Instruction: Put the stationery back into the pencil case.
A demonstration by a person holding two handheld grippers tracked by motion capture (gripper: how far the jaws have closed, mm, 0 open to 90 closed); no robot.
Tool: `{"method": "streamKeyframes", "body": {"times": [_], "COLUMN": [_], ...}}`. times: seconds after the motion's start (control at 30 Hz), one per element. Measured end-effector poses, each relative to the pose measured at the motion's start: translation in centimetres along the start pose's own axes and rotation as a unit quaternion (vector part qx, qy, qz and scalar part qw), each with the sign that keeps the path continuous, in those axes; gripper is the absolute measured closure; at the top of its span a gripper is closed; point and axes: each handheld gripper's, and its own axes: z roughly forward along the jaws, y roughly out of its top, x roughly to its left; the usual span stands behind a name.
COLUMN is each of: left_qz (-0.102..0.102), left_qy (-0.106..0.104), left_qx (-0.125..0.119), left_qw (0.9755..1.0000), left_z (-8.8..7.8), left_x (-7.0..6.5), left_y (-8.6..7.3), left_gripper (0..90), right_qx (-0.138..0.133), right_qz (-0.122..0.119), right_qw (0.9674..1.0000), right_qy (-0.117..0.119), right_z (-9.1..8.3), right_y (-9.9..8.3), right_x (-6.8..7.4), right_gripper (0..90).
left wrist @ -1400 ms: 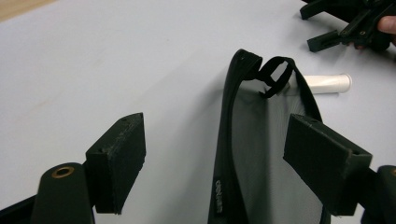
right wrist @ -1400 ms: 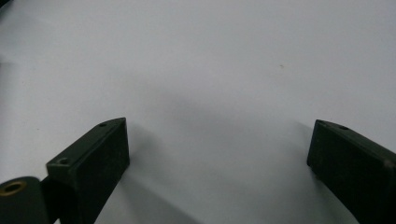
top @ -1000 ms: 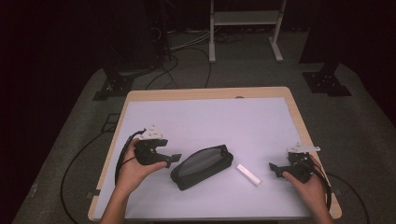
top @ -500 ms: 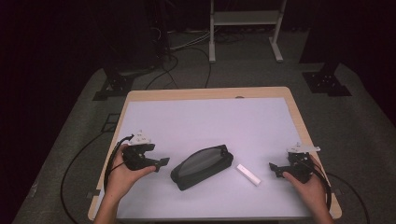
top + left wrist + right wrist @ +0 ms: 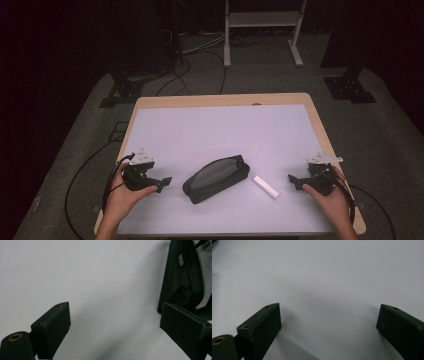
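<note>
Left gripper (image 5: 162, 182) rests low over the white table (image 5: 210, 135), its jaws wide apart and just opened further, with nothing between them. Just beyond its tips lies a dark zipped pouch (image 5: 216, 177), set at a slant and not touching the jaws; the left gripper view shows the pouch's end (image 5: 182, 277) past the far jaw. Right gripper (image 5: 294, 181) sits well off on the pouch's other side, jaws also spread wide and empty. Between it and the pouch lies a small white bar (image 5: 265, 187).
</note>
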Motion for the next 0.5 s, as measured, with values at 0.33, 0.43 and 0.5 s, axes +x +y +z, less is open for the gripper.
{"method": "streamKeyframes", "body": {"times": [0.33, 0.43, 0.5], "left_qz": [-0.004, 0.001, 0.002], "left_qy": [0.012, 0.018, 0.026], "left_qx": [0.020, 0.029, 0.036], "left_qw": [0.9997, 0.9994, 0.9990], "left_z": [0.8, 1.1, 1.4], "left_x": [0.8, 0.9, 1.2], "left_y": [-2.2, -2.9, -3.3], "left_gripper": [9.1, 9.0, 9.0], "right_qx": [0.000, 0.000, 0.000], "right_qz": [0.001, 0.001, 0.000], "right_qw": [1.0000, 1.0000, 1.0000], "right_qy": [0.001, 0.001, 0.001], "right_z": [0.0, 0.0, 0.0], "right_y": [0.0, 0.0, 0.0], "right_x": [0.0, 0.0, 0.0], "right_gripper": [4.7, 4.7, 4.7]}}
